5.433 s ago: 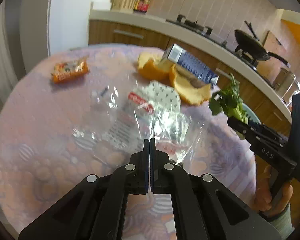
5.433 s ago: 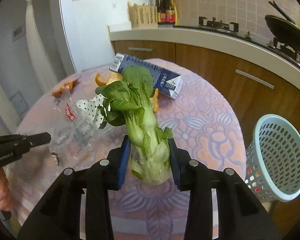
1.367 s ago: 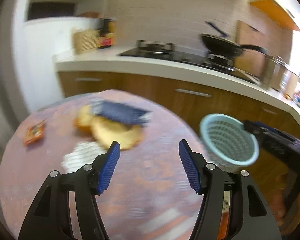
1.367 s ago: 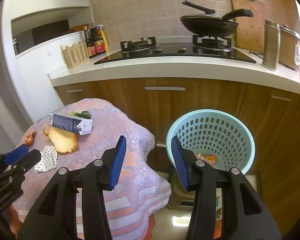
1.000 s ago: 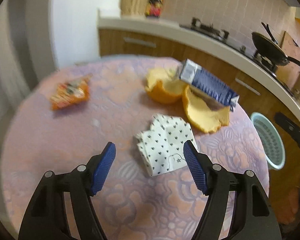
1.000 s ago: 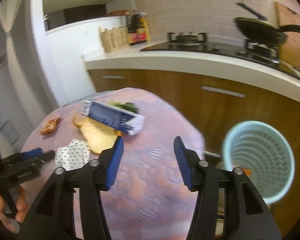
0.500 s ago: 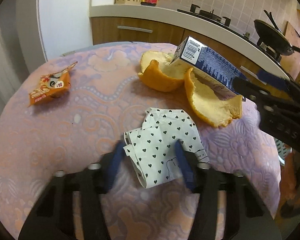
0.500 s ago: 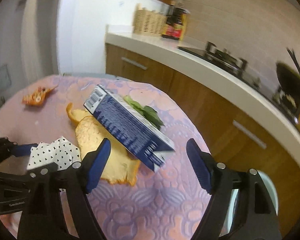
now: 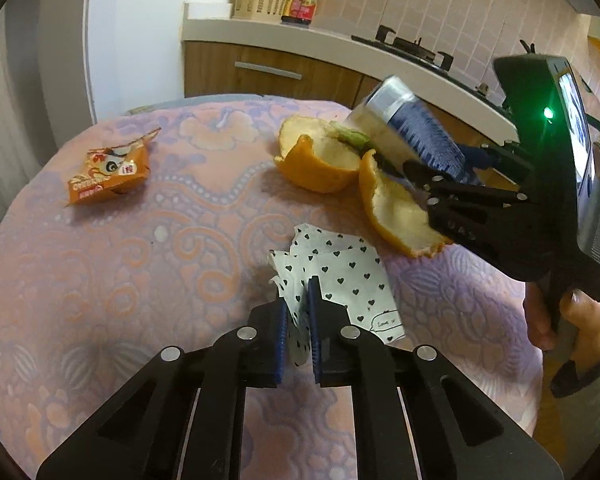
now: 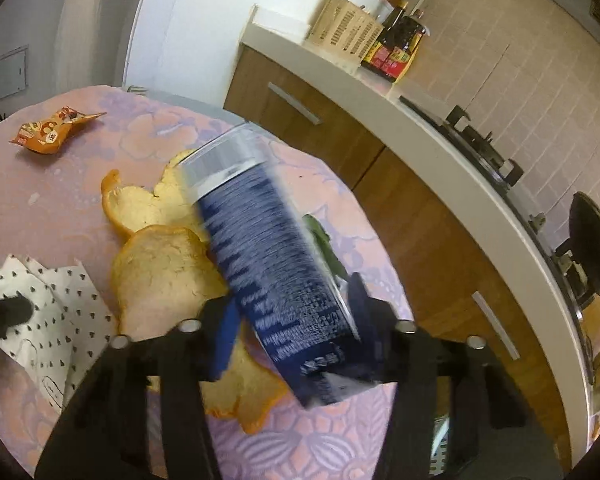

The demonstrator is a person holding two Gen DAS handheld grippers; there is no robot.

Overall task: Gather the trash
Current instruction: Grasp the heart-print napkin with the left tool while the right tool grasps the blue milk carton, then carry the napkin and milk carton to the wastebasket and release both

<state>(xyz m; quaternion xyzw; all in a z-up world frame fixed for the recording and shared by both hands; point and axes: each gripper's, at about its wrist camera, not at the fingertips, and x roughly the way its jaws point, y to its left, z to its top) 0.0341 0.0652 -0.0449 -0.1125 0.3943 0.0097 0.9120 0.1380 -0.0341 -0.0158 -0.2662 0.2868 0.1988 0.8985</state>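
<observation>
A white paper with black hearts lies on the pink patterned tablecloth. My left gripper is closing on its near left edge, and the pads pinch a raised fold. A blue carton is tipped up over the orange peels. My right gripper is closing around the carton's near end, with both pads against its sides. In the left wrist view the carton and the right gripper are at the right, held by a hand.
An orange snack wrapper lies at the table's far left. A green leaf shows behind the carton. Wooden cabinets and a white counter run behind the table. A bit of the light-blue basket shows below the table's right edge.
The left jaws have come together on the heart paper. The right gripper has rolled, moved onto the blue carton and narrowed around it; the carton now tilts up off the peels.
</observation>
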